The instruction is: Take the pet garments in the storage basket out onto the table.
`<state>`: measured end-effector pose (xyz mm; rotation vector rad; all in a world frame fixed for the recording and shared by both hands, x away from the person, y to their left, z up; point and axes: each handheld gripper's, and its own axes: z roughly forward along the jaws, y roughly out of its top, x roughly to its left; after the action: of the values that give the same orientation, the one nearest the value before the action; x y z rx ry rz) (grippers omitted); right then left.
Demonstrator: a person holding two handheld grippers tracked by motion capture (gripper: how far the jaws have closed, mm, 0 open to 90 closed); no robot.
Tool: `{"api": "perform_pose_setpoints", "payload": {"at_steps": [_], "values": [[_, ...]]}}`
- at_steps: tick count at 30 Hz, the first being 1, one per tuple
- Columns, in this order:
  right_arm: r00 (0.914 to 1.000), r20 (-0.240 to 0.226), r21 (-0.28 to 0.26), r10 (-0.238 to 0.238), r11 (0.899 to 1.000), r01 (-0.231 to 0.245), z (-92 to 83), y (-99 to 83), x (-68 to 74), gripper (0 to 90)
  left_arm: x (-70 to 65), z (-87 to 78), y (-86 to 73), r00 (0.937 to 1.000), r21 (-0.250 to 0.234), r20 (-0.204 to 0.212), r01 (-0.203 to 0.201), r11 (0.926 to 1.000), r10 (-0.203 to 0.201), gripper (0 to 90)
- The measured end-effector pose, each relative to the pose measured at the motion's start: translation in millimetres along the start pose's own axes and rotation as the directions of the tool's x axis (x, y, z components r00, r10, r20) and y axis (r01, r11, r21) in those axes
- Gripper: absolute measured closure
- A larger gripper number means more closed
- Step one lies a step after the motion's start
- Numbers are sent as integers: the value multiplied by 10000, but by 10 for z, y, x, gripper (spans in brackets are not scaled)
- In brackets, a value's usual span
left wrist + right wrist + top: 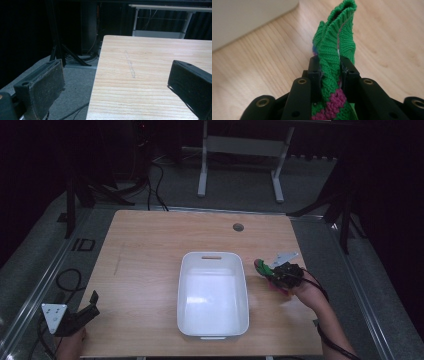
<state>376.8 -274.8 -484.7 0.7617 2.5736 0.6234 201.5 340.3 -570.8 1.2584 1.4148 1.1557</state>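
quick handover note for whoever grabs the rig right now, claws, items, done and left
Right claw: shut on the green and pink knitted sock, held just right of the white bin, above the table.
Left claw: open, holding nothing, at the table's near left corner.
Done: sock gripped.
Left: the bin looks empty, so probably carry the sock over it and release.

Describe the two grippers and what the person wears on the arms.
Both grippers are black. The left gripper has flat, blocky jaws with worn grey pads and a pale three-cornered plate on top; the right gripper has a similar plate, brass-ringed screw holes and a trailing black cable. No sleeves show.
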Motion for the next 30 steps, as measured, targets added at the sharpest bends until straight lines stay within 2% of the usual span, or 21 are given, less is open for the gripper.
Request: {"api": "perform_pose_setpoints", "payload": {"at_steps": [9,14,16,17,19,20,21,23,25,26,27,30], "values": [[9985,-367,255,395,9989,-386,351,-112,85,735,-4,-1,0,10000,-2,-9,-50,10000,50,12],[9980,-277,99,572,9983,-569,402,-127,120,724,-4,0,0,10000,0,-2,-42,10000,42,11],[9988,-182,161,450,9989,-447,396,-114,140,692,-3,-1,0,10000,-6,-9,-32,10000,32,12],[9986,-194,109,485,9988,-483,343,-92,137,644,-2,-2,-1,10000,-26,-10,-41,10000,41,12],[9985,-203,2,501,9987,-501,318,-88,130,627,-2,-2,-1,10000,-30,-6,-39,10000,39,11],[9978,-253,-161,620,9979,-625,276,-85,120,627,-2,-2,-1,10000,-30,-6,-39,10000,39,11],[9959,-337,-648,836,9942,-857,158,-86,110,551,-2,-3,-1,10000,-28,9,-39,10000,39,12],[9959,-351,-777,837,9932,-862,107,-88,110,541,-2,-3,-1,10000,-29,9,-35,10000,35,12],[9960,-295,-1088,841,9903,-868,5,-95,116,491,-3,-4,-2,10000,-35,11,-33,10000,33,11],[9949,-220,-1411,984,9849,-1005,-108,-116,108,476,-3,-4,-2,10000,-36,14,-30,10000,30,11],[9949,-220,-1411,984,9849,-1005,-108,-116,108,476,-5,-5,-3,10000,-47,20,-34,10000,34,11],[9902,-190,-1907,1381,9717,-1391,-277,-175,87,395,-11,-5,-3,10000,-45,36,-37,10000,37,12]]}}
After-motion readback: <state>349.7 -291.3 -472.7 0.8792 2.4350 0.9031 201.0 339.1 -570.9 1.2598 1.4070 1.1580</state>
